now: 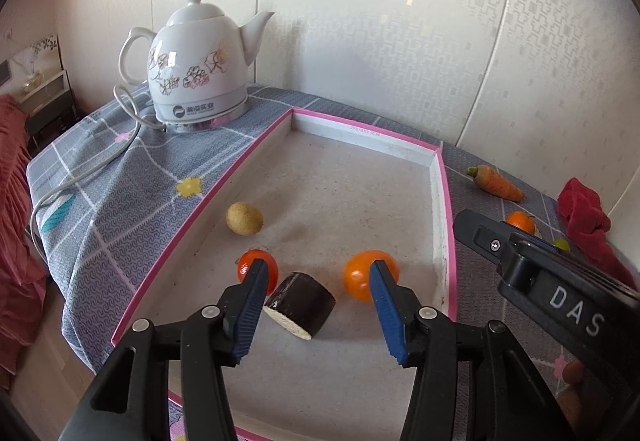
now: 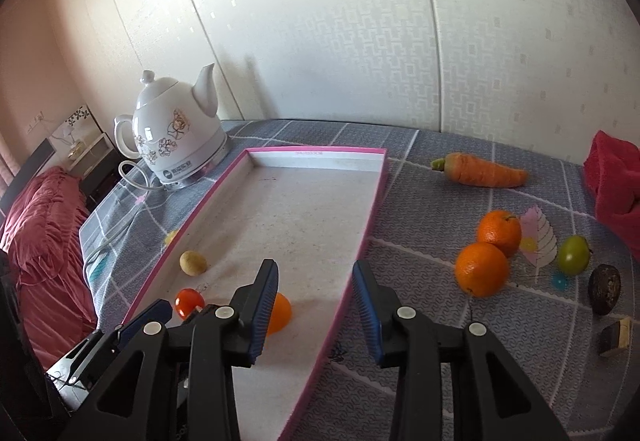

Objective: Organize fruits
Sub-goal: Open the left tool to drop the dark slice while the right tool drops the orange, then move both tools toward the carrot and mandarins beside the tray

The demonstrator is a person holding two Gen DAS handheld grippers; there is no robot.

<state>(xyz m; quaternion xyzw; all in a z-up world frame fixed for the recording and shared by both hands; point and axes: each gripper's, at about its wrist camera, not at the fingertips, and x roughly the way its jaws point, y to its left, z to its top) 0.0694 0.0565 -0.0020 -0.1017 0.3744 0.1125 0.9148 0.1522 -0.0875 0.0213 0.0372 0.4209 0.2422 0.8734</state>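
Note:
A pink-rimmed shallow tray [image 1: 440, 177] [image 2: 376, 193] lies on the grey patterned cloth. In it are a tan kiwi-like fruit [image 1: 244, 218] [image 2: 193, 262], a red tomato [image 1: 248, 269] [image 2: 186, 301], an orange fruit [image 1: 360, 275] [image 2: 282, 311] and a dark cut piece with a white face [image 1: 304, 303]. My left gripper [image 1: 318, 281] is open and empty above the dark piece. My right gripper [image 2: 316, 281] is open and empty over the tray's right rim. Right of the tray lie two oranges [image 2: 482, 269] [image 2: 500, 232], a carrot [image 2: 486, 171] [image 1: 496, 183], a green fruit [image 2: 574, 254] and two dark pieces [image 2: 604, 289] [image 2: 616, 335].
A white flowered electric kettle [image 1: 196, 65] [image 2: 176, 137] with its cord stands at the back left of the table. A red cloth [image 2: 616, 185] [image 1: 584, 217] lies at the right edge. A wall runs behind the table. A red bed cover [image 2: 44, 241] is to the left below.

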